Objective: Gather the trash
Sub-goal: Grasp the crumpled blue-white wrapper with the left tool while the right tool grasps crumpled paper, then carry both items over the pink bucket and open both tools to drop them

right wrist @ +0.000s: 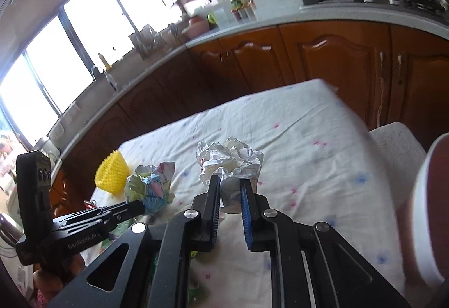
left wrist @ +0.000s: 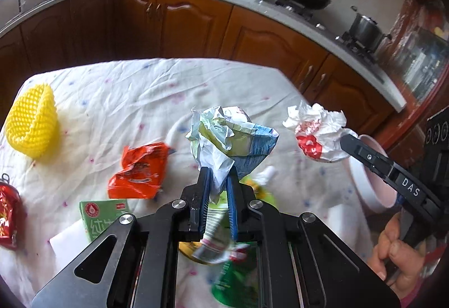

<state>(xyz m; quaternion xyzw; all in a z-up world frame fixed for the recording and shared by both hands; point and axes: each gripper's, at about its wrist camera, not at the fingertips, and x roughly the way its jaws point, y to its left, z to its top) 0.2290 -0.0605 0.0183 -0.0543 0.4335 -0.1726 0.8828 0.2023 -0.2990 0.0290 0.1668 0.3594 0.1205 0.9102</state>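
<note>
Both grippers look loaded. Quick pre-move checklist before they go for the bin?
1. Left gripper shut on the blue-green crumpled wrapper: ok, the pads pinch its lower tail.
2. Right gripper shut on the white crumpled paper: ok.
3. Both wads lifted clear of the tablecloth: ok, as far as both views show.
4. Pink bin within reach beside the right gripper: ok, though its opening is only partly in view.
5. Bin has room: cannot tell.
6. Table cleared: not ok. Orange packet, yellow foam net, green carton and red can remain.
</note>
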